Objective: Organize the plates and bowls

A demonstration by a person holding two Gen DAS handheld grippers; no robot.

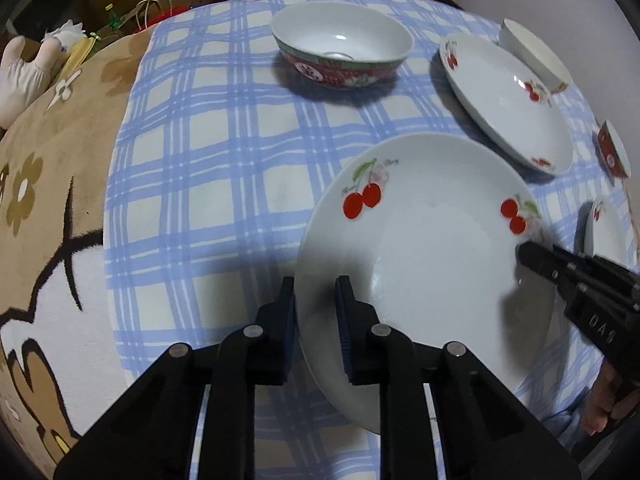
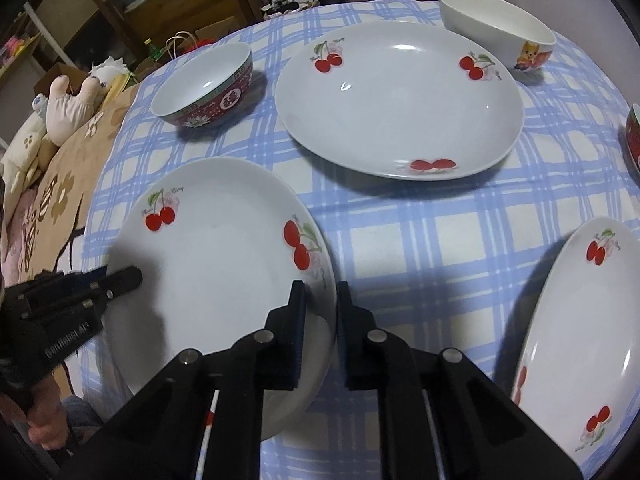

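Observation:
A white plate with red cherries lies on the blue checked cloth between my two grippers. My left gripper is shut on its left rim, one finger above the plate and one outside the edge. My right gripper is shut on the opposite rim in the same way. Each gripper shows in the other's view: the right gripper and the left gripper. I cannot tell whether the plate is off the cloth. A second cherry plate lies further back.
A red patterned bowl stands at the back left, and a white bowl with a cartoon at the back right. A third cherry plate and a small red bowl lie to the right. A brown flowered blanket borders the cloth's left side.

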